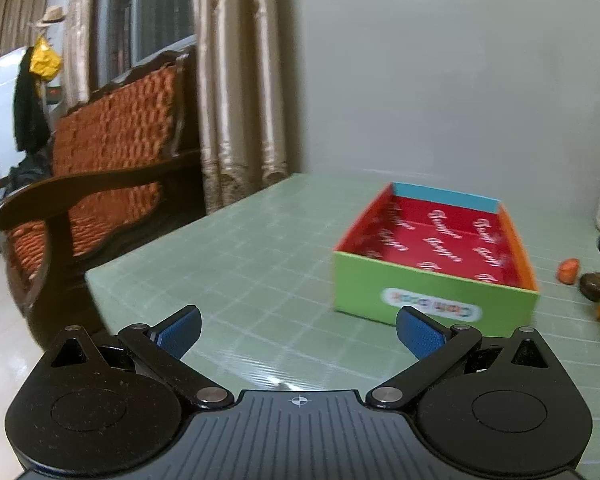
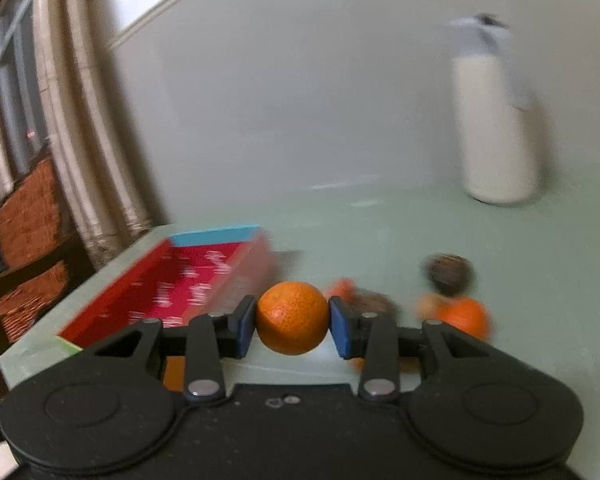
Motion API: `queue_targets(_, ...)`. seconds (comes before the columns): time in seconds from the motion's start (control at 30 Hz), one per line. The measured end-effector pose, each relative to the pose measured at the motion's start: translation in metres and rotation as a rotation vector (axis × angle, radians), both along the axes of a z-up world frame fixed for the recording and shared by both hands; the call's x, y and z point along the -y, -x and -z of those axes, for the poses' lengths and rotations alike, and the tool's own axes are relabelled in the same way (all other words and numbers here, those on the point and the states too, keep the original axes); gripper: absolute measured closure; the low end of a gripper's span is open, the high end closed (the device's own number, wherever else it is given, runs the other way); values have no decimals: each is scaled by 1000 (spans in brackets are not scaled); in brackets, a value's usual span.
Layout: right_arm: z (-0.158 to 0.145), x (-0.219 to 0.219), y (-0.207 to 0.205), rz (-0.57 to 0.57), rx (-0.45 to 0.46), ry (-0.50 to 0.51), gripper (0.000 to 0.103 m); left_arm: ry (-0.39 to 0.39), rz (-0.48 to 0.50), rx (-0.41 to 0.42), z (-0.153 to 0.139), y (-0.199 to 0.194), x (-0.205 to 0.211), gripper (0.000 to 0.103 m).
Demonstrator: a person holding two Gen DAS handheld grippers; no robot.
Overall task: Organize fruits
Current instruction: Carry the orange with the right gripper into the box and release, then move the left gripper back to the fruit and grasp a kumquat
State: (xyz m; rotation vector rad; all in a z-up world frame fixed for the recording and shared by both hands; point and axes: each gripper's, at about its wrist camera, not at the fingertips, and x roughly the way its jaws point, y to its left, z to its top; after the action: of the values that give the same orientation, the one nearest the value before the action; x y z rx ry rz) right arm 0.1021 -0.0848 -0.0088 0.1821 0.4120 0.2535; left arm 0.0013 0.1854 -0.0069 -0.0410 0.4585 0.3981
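My right gripper (image 2: 293, 326) is shut on a small orange mandarin (image 2: 292, 317), its blue pads pressing both sides, lifted above the green table. Left of it lies the open cardboard box (image 2: 180, 276) with a red printed inside, nothing in it. Behind the right finger sit more fruits: another orange one (image 2: 462, 317) and a dark brown one (image 2: 446, 273). In the left wrist view the same box (image 1: 432, 292) stands ahead and to the right of my left gripper (image 1: 298, 330), which is open with nothing between its fingers. Loose fruits (image 1: 592, 286) show at the right edge.
A tall white bottle (image 2: 498, 128) stands at the back right of the table, near the wall. A wooden bench with orange cushions (image 1: 112, 152) and curtains (image 1: 236, 80) border the table's left side. The table's left edge (image 1: 96, 280) is close to my left gripper.
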Motion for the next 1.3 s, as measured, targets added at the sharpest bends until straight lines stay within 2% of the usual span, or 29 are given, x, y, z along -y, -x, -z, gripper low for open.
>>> queue_targets(0.2,-9,-65,-18,-138,9,34,65,41,-74,-5,5,8,-34,0)
queue_targets(0.4,2,-125,-36,-237,-38,68,65,80,-133,-5,10,14,-60,0)
queue_targets(0.63,12,-158,-44,-286,-80,93,65,135,-163,-5,15,17,-80,0)
queue_targets(0.77,15,-161,-44,-305,-100,84,56,125,-156,-4,15,15,-78,0)
queue_targets(0.83,14,-161,-41,-297,-87,80,38,114,-148,-7,15,13,-76,0)
queue_targets(0.87,12,-159,-39,-295,-77,75,35,111,-145,-9,15,13,-74,0)
queue_targets(0.97,6,-152,-33,-286,-47,77,34,105,-139,-11,14,12,-71,0)
queue_targets(1.07,0,-143,-28,-272,-35,68,22,99,-131,-17,14,11,-66,0)
queue_targets(1.3,-12,-116,-15,-221,12,82,12,66,-98,-19,12,7,-48,0)
